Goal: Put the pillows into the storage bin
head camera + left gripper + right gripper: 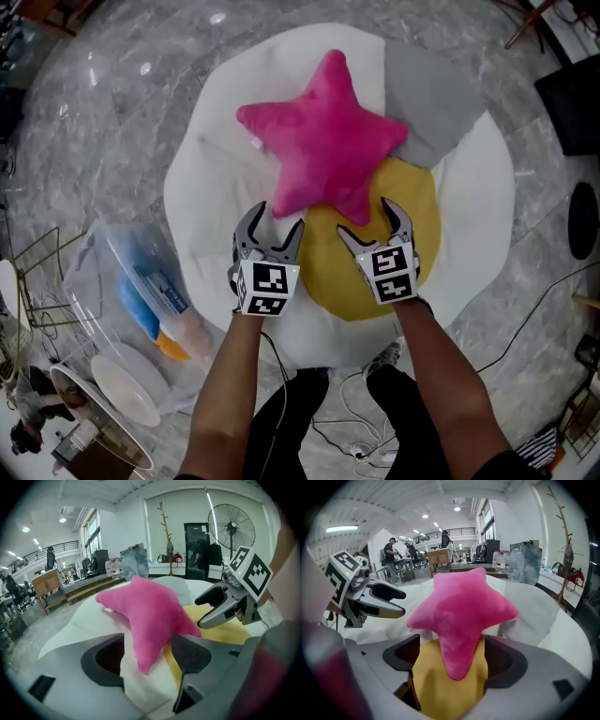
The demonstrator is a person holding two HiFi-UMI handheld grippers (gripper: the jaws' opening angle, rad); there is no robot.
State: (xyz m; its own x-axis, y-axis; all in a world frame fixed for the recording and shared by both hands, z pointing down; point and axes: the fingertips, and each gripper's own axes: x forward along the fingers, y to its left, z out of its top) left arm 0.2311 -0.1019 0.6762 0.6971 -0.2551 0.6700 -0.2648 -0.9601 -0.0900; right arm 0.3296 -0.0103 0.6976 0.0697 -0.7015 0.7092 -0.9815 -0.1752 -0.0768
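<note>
With left gripper and right gripper both held apart around the 6 o'clock points of the star pillow, the yellow pillow beneath may be pinched too and dragged.

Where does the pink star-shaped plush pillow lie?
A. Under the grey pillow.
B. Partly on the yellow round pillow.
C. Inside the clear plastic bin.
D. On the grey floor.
B: the pink star-shaped plush pillow covers the upper edge of the yellow round pillow.
</note>
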